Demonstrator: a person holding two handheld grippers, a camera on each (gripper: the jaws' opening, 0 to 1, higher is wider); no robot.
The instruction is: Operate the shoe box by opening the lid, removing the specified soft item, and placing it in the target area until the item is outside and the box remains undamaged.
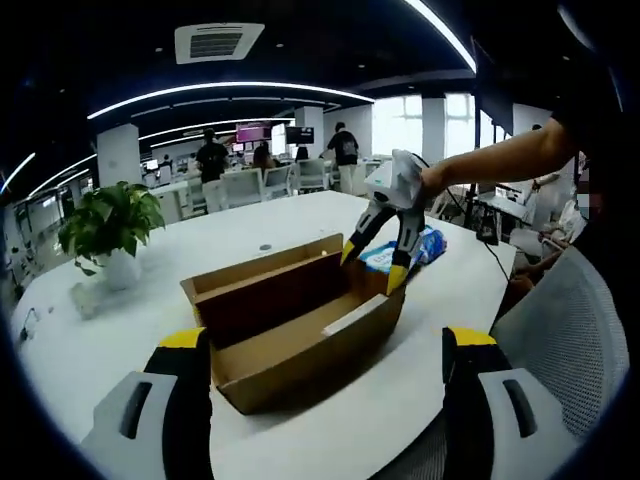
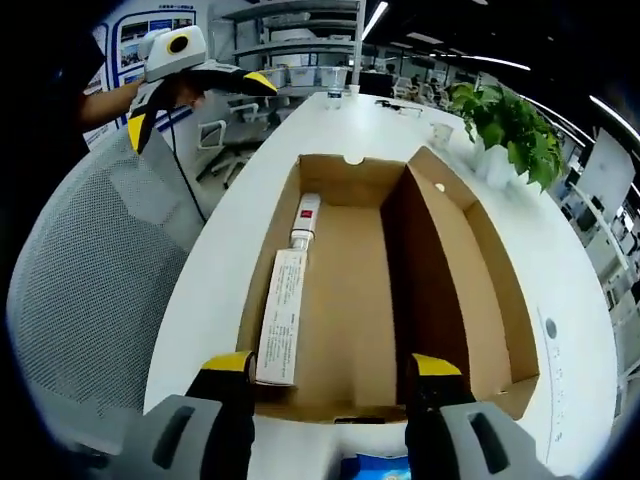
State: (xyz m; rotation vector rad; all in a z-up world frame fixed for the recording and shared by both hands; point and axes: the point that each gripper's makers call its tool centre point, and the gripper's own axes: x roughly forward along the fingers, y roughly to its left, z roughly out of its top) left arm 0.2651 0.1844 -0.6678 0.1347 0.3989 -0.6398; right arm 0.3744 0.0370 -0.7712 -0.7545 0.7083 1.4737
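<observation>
The brown cardboard shoe box (image 1: 300, 350) stands on the white table with its lid (image 2: 470, 260) swung open to one side. Inside lie a long white carton (image 2: 283, 318) and a small white and red tube (image 2: 306, 220) along one wall. A soft blue packet (image 1: 412, 250) lies on the table just outside the box's end, also seen as the blue packet (image 2: 375, 468). My right gripper (image 2: 332, 365) hangs open over that end of the box, shown as the right gripper (image 1: 372, 268). My left gripper (image 1: 326, 340) is open and empty, held back from the box, seen as the left gripper (image 2: 198, 105).
A potted plant (image 1: 110, 220) and a small glass stand on the table beyond the box. A grey mesh chair (image 2: 90, 280) sits against the table's edge by the person's arm. People and desks fill the office behind.
</observation>
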